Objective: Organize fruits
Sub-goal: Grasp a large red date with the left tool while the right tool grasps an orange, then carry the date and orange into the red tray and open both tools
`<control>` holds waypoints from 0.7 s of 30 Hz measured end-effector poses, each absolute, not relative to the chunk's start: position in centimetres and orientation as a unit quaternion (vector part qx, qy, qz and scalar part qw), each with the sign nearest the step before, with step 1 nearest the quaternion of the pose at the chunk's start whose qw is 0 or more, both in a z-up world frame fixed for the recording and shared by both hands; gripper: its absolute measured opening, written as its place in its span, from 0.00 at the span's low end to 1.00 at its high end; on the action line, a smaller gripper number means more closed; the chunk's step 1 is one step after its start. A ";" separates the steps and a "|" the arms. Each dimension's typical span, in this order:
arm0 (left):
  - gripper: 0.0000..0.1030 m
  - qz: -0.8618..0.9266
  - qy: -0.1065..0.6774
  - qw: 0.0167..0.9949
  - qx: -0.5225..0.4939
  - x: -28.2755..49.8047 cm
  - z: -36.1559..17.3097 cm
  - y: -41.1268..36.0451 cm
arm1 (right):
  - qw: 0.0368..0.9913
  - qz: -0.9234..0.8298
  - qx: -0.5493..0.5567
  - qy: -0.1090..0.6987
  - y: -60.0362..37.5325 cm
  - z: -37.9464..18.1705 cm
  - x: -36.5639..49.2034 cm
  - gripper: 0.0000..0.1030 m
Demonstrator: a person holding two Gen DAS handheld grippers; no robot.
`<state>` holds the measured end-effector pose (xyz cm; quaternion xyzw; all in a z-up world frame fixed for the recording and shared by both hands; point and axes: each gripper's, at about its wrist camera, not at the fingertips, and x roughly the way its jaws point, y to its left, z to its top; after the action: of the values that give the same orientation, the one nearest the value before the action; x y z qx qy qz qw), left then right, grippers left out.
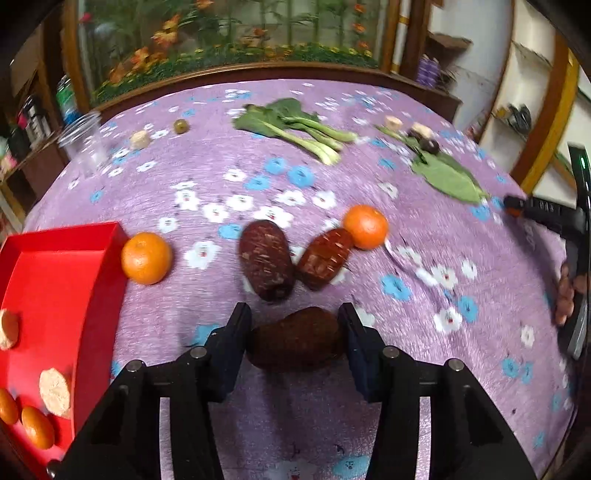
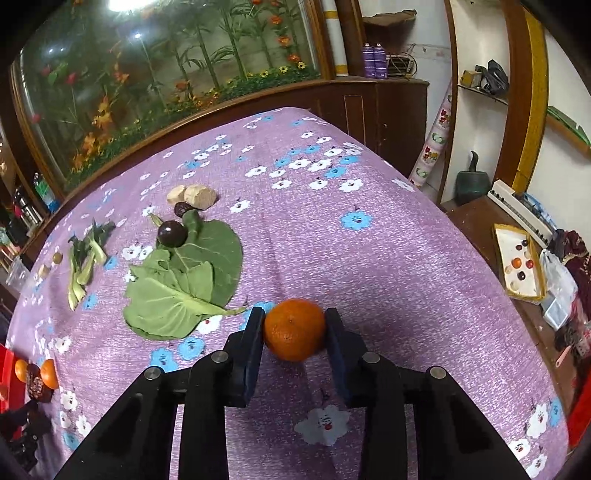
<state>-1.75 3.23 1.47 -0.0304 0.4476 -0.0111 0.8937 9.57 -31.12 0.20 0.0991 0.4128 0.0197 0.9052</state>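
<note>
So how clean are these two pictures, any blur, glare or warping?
Left wrist view: motion smear over the far tablecloth and the greens; the brown root between the jaws is soft too. Right wrist view: sharper, the orange crisp, with lamp glare on the glass panel. Both bow the table edges, fisheye style.

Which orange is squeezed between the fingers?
The orange on the bare cloth beside the big green leaf. The right gripper pinches it; the other oranges lie free.
</note>
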 end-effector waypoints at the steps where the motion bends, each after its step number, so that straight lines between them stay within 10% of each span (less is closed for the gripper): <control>1: 0.46 -0.012 0.444 0.895 -0.048 -1.8 1.8 3.7 | 0.906 0.023 0.099 0.410 -30.9 0.3 9.5 0.33; 21: 0.46 -0.057 0.431 0.893 -0.116 -0.8 5.8 1.2 | 0.933 0.064 0.099 0.341 -29.2 4.0 7.7 0.33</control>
<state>-0.80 1.18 5.84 -0.1164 0.4311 -0.0566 0.8930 7.72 -29.17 4.00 0.0990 0.3412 0.0644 0.9325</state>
